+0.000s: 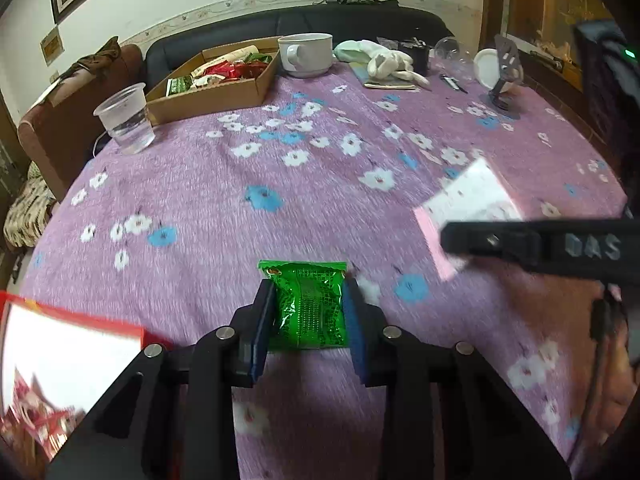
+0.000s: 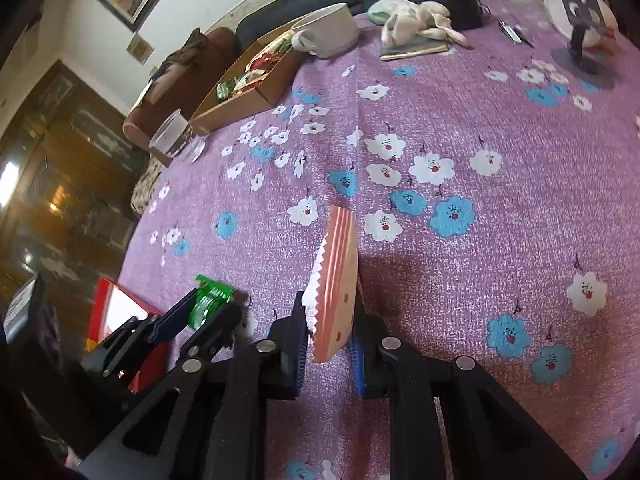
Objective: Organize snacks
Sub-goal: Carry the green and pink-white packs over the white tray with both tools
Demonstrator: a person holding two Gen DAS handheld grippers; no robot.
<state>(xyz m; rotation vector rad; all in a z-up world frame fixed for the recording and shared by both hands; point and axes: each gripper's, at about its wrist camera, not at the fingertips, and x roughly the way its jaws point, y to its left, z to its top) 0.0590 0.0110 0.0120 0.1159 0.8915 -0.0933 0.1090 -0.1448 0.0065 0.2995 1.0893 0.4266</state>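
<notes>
**Both grippers loaded, box far ahead on the left**

Your left gripper (image 1: 308,312) has its pads pressed on the two sides of the green snack packet (image 1: 307,304), which lies low on the purple floral tablecloth (image 1: 224,200), its long axis running straight ahead between the fingers. Your right gripper (image 2: 330,340) is clamped narrow on the pink-and-white packet (image 2: 338,280), held on edge and clear of the cloth.

The cardboard box (image 1: 216,98) with the other wrappers sits at the far side, ahead and to the left, between the plastic cup (image 1: 126,120) and the white mug (image 1: 308,54). Your left hand looks the nearer, so the green packet probably travels first: lift, then carry forward and left, keeping wide of the cup. The red-edged package (image 1: 72,344) lies just left of your left gripper.
</notes>
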